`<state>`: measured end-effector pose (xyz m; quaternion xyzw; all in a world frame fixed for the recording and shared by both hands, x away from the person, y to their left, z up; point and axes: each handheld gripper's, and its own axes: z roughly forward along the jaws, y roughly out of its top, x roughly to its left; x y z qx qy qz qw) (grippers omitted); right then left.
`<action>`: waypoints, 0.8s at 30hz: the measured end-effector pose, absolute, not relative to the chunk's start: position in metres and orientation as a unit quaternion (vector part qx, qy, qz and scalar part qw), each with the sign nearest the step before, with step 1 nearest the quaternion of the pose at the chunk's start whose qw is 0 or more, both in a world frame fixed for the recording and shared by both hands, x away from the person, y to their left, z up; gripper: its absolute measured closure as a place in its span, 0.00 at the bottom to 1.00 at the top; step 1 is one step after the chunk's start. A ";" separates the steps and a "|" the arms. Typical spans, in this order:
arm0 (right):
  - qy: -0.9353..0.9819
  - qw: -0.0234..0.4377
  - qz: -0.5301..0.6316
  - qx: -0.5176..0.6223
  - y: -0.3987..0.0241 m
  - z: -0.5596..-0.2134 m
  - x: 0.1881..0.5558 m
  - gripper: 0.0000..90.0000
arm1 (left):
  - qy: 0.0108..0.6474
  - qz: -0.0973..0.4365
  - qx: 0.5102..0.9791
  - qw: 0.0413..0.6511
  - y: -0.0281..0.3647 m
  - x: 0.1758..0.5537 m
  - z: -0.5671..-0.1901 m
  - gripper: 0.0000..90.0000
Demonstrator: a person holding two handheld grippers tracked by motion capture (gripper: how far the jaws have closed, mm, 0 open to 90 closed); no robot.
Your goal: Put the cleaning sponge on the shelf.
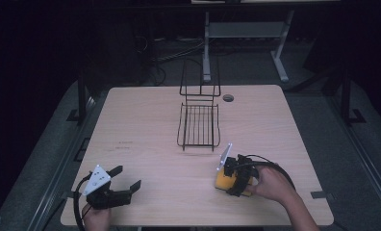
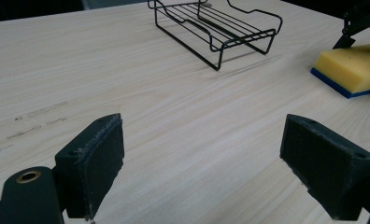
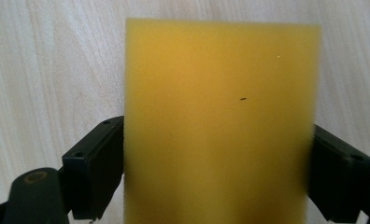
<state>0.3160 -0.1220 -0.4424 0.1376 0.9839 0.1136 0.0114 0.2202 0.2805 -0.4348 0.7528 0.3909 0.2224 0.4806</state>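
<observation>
Yellow sponge [image 3: 220, 121] sits flat on the wooden table [image 1: 145, 134] at the near right, the right gripper [image 1: 228, 179] with a jaw against each side; left gripper [image 1: 126, 179] spread wide, holding nothing; wire rack [image 1: 198, 126] farther back

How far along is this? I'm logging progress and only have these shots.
Nothing looks finished: the wire rack stands empty mid-table. In hand: the right gripper has its jaws on either side of the yellow sponge, which lies on the table; contact looks likely, not certain. The left gripper waits open. Lifting and placing the sponge remain, presumably at the rack.
</observation>
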 end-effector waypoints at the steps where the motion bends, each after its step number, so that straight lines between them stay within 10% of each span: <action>1: 0.984 0.014 0.113 0.137 -0.122 -0.443 0.316 0.17 | 0.391 0.223 0.752 0.481 0.281 0.220 -0.435 0.14; 24: 0.985 0.026 0.120 0.124 -0.118 -0.434 0.315 0.24 | 0.391 0.223 0.752 0.482 0.281 0.220 -0.434 0.14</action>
